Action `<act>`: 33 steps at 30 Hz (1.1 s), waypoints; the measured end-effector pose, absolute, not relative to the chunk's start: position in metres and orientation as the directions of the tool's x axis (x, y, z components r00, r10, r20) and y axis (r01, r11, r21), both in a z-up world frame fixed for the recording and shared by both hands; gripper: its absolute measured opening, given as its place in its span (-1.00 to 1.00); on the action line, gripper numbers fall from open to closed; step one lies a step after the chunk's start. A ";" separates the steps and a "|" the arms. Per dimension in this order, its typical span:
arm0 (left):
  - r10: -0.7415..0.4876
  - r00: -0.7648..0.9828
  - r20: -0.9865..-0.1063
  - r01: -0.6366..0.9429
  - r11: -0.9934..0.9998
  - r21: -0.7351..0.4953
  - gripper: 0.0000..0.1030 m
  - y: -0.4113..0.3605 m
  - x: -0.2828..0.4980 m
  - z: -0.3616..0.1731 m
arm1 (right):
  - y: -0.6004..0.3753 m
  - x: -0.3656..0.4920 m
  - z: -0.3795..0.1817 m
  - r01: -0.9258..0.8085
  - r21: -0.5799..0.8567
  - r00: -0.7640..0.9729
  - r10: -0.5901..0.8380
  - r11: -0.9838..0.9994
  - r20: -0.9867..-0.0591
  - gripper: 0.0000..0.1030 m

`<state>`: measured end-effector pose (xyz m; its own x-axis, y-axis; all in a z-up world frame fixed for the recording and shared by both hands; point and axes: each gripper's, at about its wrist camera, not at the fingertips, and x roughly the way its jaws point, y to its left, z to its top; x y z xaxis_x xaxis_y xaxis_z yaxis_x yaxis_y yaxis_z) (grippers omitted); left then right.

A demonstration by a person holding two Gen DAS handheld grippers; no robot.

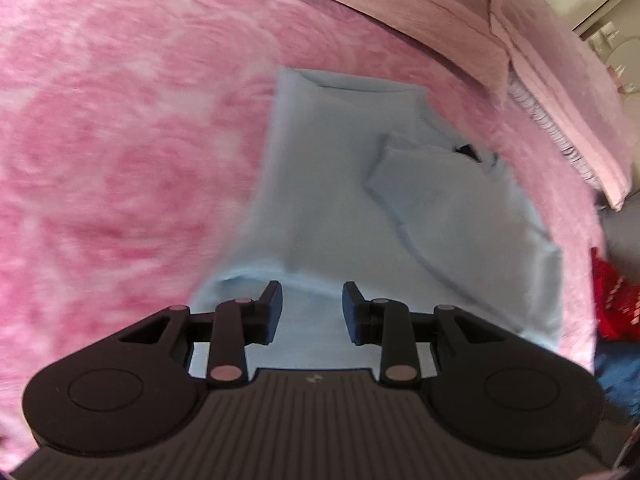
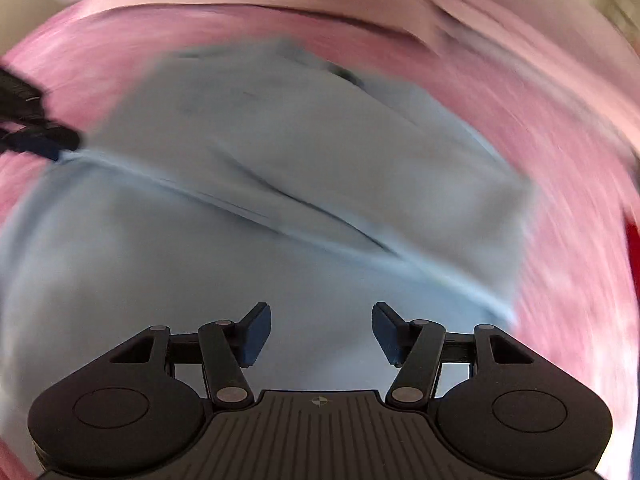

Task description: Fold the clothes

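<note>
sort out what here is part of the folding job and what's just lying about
Part of the job:
- light blue garment, partly folded on the pink blanket
- left gripper, jaws open over it
- right gripper, jaws open over it

Just lying about:
- red cloth at the blanket's edge
- pink bedding behind

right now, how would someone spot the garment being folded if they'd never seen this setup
Look for the fluffy pink blanket that covers nearly the whole surface. Lying flat on it is the light blue garment, partly folded, with a sleeve doubled over its body. It is the only pale blue piece there; the red cloth at the edge sits off the blanket.
</note>
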<state>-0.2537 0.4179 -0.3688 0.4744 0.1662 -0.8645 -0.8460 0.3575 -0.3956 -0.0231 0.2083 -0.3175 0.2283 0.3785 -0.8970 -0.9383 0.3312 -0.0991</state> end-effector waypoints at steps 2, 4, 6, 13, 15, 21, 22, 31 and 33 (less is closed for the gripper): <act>0.149 0.512 -0.846 -0.829 0.344 -0.441 -0.40 0.425 -0.237 -0.374 | 0.187 0.012 -0.316 -0.869 -0.034 0.237 0.354 0.494 -0.905 0.14; 0.132 0.544 -0.828 -0.815 0.317 -0.485 -0.40 0.433 -0.223 -0.381 | 0.156 0.049 -0.311 -0.725 0.100 0.230 0.376 0.682 -0.898 0.14; 0.116 0.575 -0.810 -0.803 0.274 -0.530 -0.40 0.441 -0.211 -0.391 | 0.128 0.081 -0.310 -0.514 0.264 0.225 0.425 0.816 -0.877 0.14; 0.113 0.650 -0.751 -0.759 0.070 -0.647 -0.38 0.458 -0.193 -0.425 | 0.074 0.129 -0.334 0.032 0.577 0.244 0.554 0.816 -0.796 0.14; 0.125 0.666 -0.735 -0.742 0.007 -0.671 -0.38 0.462 -0.189 -0.434 | 0.069 0.132 -0.332 0.018 0.570 0.246 0.549 0.822 -0.799 0.14; 0.246 0.730 -0.637 -0.672 0.089 -0.735 -0.91 0.459 -0.186 -0.407 | 0.091 0.128 -0.328 -0.150 0.482 0.272 0.505 0.863 -0.819 0.14; 0.287 0.743 -0.604 -0.658 0.152 -0.737 -0.91 0.457 -0.188 -0.391 | 0.096 0.127 -0.325 -0.195 0.455 0.281 0.494 0.869 -0.823 0.14; 0.372 0.584 -0.722 -0.810 0.326 -0.488 -0.91 0.449 -0.238 -0.373 | 0.161 0.073 -0.333 -0.781 0.075 0.303 0.482 0.619 -0.822 0.13; 0.349 0.565 -0.748 -0.823 0.305 -0.480 -0.91 0.446 -0.239 -0.387 | 0.175 0.063 -0.343 -0.836 -0.036 0.338 0.461 0.548 -0.820 0.06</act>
<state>-0.2390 0.4461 -0.3870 0.5650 0.3490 -0.7477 -0.8229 0.3046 -0.4796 0.0625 0.1755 -0.3425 0.3377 0.4613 -0.8205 -0.8359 0.5477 -0.0361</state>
